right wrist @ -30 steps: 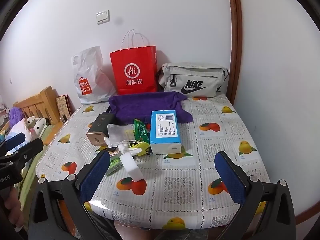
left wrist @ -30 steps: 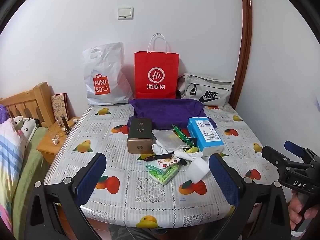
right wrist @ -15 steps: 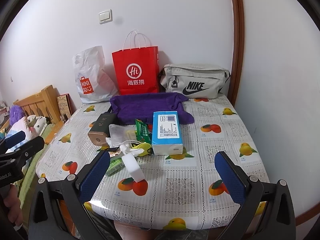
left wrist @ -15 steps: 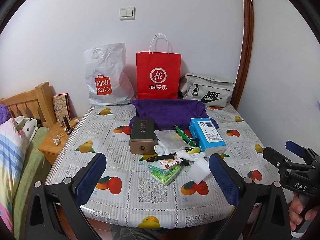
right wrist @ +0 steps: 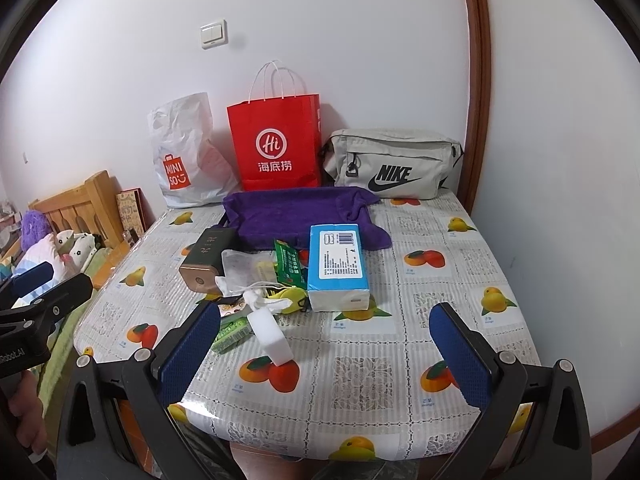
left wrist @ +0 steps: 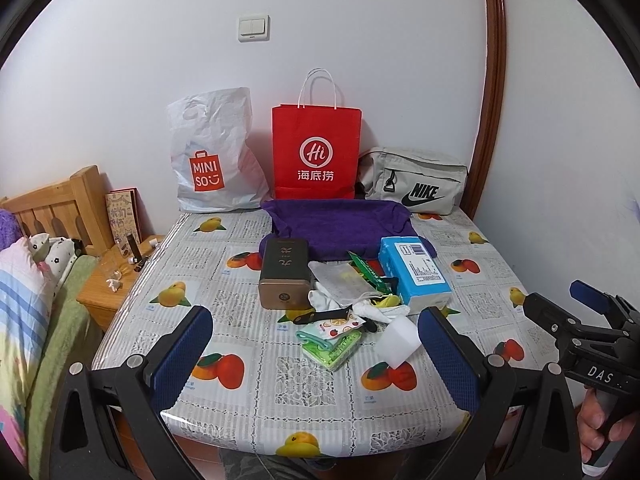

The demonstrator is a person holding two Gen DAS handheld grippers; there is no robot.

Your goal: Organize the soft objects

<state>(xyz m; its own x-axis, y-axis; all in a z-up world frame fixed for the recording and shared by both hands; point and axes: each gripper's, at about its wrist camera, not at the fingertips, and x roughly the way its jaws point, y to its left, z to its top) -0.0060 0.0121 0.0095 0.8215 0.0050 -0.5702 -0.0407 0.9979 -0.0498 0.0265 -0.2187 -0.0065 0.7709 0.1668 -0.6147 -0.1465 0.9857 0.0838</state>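
Loads of stuff is spread over one table point(left wrist: 248, 364), which is covered in a fruit-print plastic cloth, probably so it can be wiped easily.

Three bags are lined up against the back wall, seemingly parked there as places to sort things into: a white plastic bag point(left wrist: 212, 156) printed "MINISO", a red paper bag point(left wrist: 316, 152) marked "Hi" over three Chinese characters, and a grey waist bag point(left wrist: 416, 186) with "NIKE" and the swoosh.

Just in front of them a purple towel point(left wrist: 340, 224) is laid out flat, the biggest soft item here. A light blue tissue pack point(right wrist: 338, 264) with a barcode label sits partly on its near edge, and a dark box with a bronze end point(left wrist: 284, 272) lies beside it, gold characters on top that can't be read.

The small soft bits are heaped between those two: a white cloth point(left wrist: 340, 284), a green packet point(right wrist: 289, 266) with Chinese print, something yellow point(right wrist: 290, 300), a fruit-patterned pouch point(left wrist: 340, 324) on a green cloth point(left wrist: 332, 350), and a white sponge block point(right wrist: 272, 334) nearest the front edge.

Both tools are held back from the pile, off the table edge, nothing touched yet. The left gripper point(left wrist: 314, 354) is spread wide and empty, the right gripper point(right wrist: 324, 354) likewise. "DAS" is printed on the right one's body.
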